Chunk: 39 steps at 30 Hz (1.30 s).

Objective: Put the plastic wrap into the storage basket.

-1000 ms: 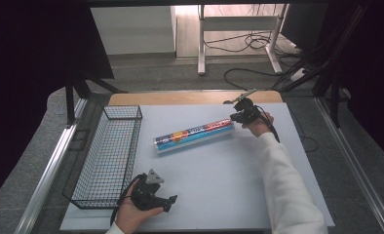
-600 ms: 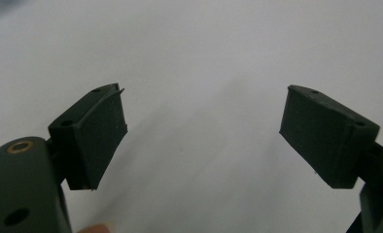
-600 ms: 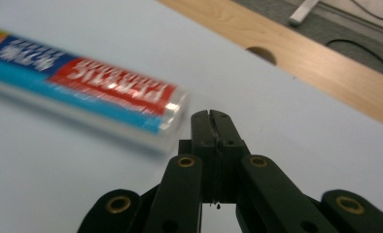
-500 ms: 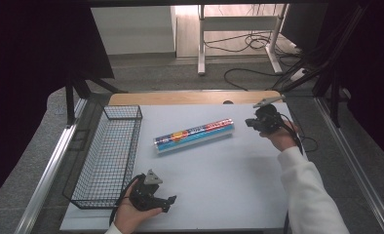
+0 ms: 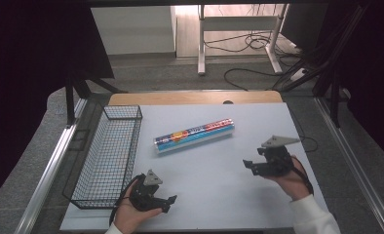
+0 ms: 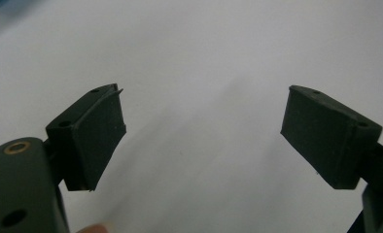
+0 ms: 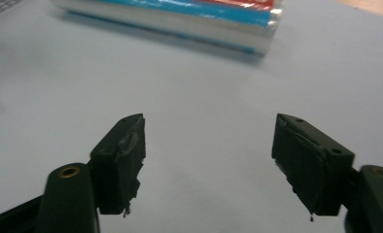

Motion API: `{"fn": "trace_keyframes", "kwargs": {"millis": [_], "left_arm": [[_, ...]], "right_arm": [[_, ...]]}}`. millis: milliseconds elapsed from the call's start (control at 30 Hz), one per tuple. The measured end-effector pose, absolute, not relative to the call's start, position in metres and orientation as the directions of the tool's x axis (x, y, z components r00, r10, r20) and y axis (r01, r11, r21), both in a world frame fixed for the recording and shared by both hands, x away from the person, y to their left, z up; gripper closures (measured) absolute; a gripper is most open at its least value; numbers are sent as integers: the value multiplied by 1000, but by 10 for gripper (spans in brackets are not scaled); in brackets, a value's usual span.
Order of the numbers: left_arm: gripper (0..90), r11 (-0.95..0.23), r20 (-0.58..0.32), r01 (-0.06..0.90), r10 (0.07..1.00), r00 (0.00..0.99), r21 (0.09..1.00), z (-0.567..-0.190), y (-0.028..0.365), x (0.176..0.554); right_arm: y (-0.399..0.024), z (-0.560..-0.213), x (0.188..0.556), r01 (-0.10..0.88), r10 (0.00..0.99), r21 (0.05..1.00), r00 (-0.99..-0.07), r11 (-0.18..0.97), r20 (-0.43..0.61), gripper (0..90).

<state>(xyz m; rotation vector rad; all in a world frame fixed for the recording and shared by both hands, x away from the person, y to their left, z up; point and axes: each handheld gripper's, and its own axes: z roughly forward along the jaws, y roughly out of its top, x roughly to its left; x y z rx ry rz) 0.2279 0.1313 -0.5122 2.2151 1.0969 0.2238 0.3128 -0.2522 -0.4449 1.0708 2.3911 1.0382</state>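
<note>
**Both grippers open and empty; long box lying flat mid-table**

Reference landmark: the long box point(image 5: 194, 136), a slim carton with blue, red and white print, lying flat on the white table top point(image 5: 214, 195) near the table's middle, its length running left to right with the right end angled slightly toward the far edge.

1. Left gripper point(image 5: 170, 200): held in the person's left hand point(image 5: 129, 214), well apart from the box, toward the near-left corner of the table. In the left gripper view the left gripper point(image 6: 201, 136) has its jaws spread wide, with bare table surface between them. It holds nothing.

2. Right gripper point(image 5: 248, 165): held in the person's right hand point(image 5: 292, 178), near the box's right end, on its near-right side. In the right gripper view the right gripper point(image 7: 206, 155) has its jaws spread wide and empty; the box point(image 7: 180, 19) lies beyond them, not touching.

3. Wire basket point(image 5: 109, 156): a black mesh basket, left of the box and near it, with a gap of table between them. The left gripper sits just beside its near right corner.
</note>
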Motion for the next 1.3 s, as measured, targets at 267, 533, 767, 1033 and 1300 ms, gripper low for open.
{"fn": "trace_keyframes", "kwargs": {"millis": [267,533,767,1033,1300], "left_arm": [[136,-435,-132,637,752,646,636,-508,132,228],[133,-437,-131,605,730,671,666,-484,107,241],[158,-489,-41,566,732,680,664,-459,92,278],[198,-520,12,535,725,689,666,-439,86,332],[215,-536,27,531,720,693,657,-437,85,375]], "right_arm": [[-248,-474,277,508,722,739,-691,443,42,251],[-247,-482,278,474,689,752,-723,457,37,252],[-255,-488,278,496,698,746,-714,445,58,252],[-255,-493,280,507,695,732,-716,456,62,252],[-255,-496,282,506,691,729,-720,461,63,250]]}}
